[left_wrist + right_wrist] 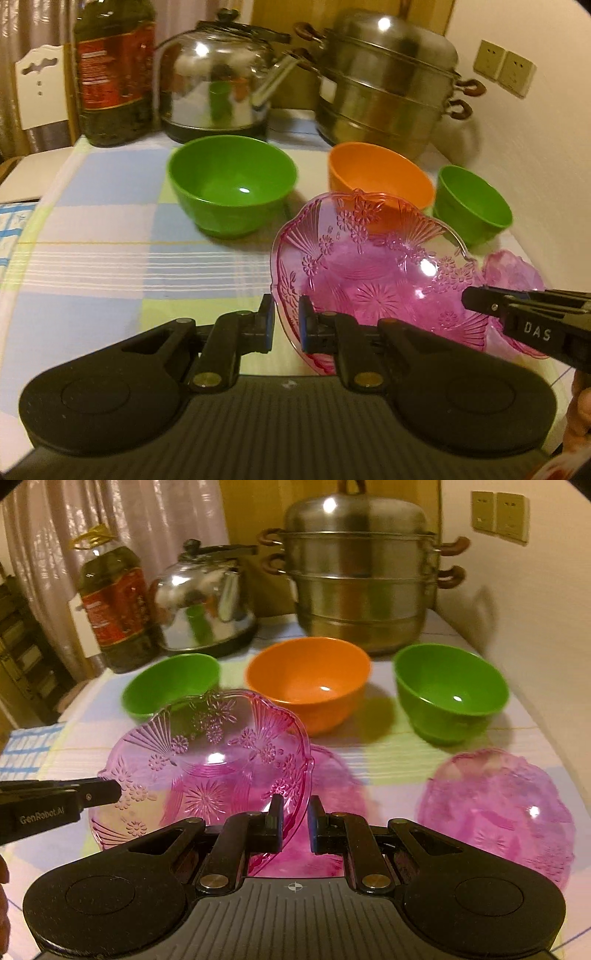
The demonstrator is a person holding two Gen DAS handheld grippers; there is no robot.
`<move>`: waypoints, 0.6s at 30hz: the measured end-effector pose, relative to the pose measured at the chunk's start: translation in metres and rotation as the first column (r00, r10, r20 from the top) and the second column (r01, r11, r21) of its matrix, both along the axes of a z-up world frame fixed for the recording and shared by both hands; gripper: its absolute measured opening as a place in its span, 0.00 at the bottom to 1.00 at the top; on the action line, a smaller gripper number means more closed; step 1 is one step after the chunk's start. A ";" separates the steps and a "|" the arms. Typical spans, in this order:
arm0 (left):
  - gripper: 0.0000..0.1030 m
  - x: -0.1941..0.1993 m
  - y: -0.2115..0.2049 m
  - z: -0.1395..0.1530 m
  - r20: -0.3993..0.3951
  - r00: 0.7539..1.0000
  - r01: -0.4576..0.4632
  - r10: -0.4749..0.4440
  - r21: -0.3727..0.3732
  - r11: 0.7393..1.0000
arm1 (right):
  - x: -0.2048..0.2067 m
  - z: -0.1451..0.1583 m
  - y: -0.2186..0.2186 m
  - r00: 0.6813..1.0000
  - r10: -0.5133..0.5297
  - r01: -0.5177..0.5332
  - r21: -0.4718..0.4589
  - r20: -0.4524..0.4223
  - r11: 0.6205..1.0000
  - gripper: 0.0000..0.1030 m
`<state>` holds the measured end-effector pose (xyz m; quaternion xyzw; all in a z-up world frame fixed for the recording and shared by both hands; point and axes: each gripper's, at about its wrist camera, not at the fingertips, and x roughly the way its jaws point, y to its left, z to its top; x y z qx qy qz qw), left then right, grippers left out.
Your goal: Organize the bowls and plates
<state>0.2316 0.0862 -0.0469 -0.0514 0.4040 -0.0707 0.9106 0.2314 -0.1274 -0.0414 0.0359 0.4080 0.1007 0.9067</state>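
A clear pink flower-patterned plate (373, 280) (207, 764) is held tilted above the checked tablecloth. My left gripper (286, 325) straddles its left rim, jaws close on it. My right gripper (295, 821) straddles its right rim with a small gap still showing. A second pink plate (495, 805) lies flat on the right, also in the left wrist view (517, 269). Behind stand a large green bowl (231, 188) (170, 686), an orange bowl (380, 177) (308, 679) and a smaller green bowl (472, 203) (448, 690).
At the back stand an oil bottle (114, 605), a steel kettle (203, 598) and a stacked steel steamer pot (360, 572). A wall (535, 627) runs along the right. The table edge (22, 184) is at the left.
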 end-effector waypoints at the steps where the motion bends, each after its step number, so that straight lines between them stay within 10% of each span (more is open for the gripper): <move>1: 0.11 0.001 -0.004 -0.002 -0.005 1.000 0.005 -0.005 -0.001 1.000 | 0.000 -0.002 -0.003 1.000 -0.004 0.004 -0.007 -0.003 1.000 0.13; 18: 0.11 0.017 -0.034 -0.020 -0.046 0.998 0.034 -0.032 0.048 0.998 | 0.010 -0.023 -0.016 0.998 -0.022 0.018 -0.085 -0.051 0.996 0.15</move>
